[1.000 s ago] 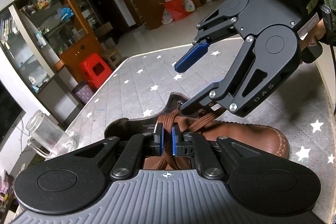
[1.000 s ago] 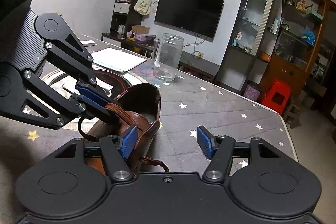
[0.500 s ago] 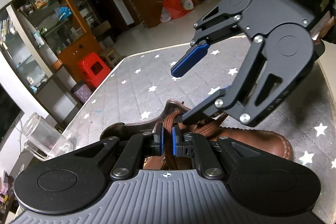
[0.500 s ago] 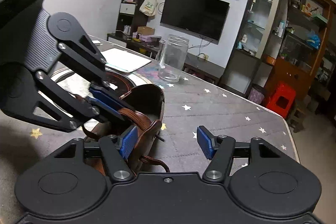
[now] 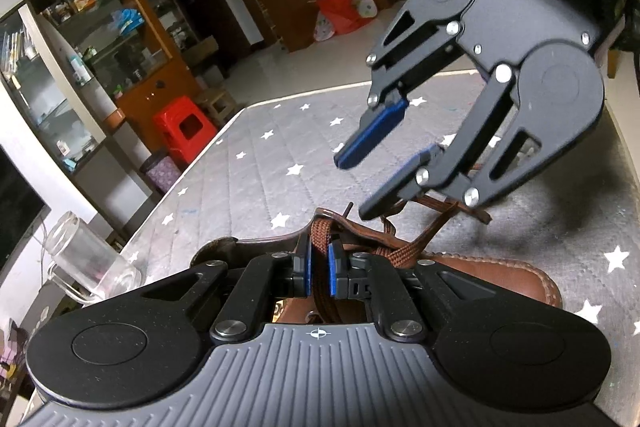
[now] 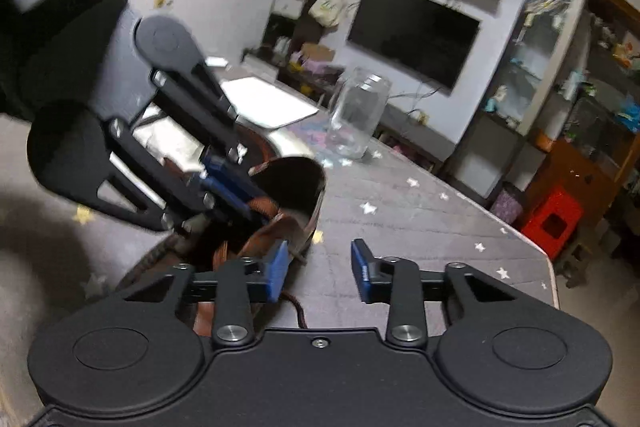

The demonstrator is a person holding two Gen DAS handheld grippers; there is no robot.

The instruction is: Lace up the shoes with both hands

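The left gripper (image 5: 319, 269) fingers clamp the flat brown shoelace (image 5: 322, 243). The right gripper (image 6: 318, 267) fingers stand apart, closing on nothing. The brown leather shoe (image 5: 496, 277) lies lengthwise, toe pointing right in the left wrist view.

Wall-mounted television (image 6: 412, 33), wooden display cabinets (image 5: 100, 39), red plastic stool (image 5: 186, 125), pale tiled floor (image 5: 304, 67)

A: Any words or numbers you can read?
B: None. There's only a small white crosshair mark (image 5: 318, 333), printed on the ribbed grey body of the left gripper (image 5: 319, 269), just behind its fingers.
A: And the tote bag (image 6: 330, 7) hanging far ahead of the right gripper (image 6: 318, 269)?
B: It has green lettering, too blurred to read.
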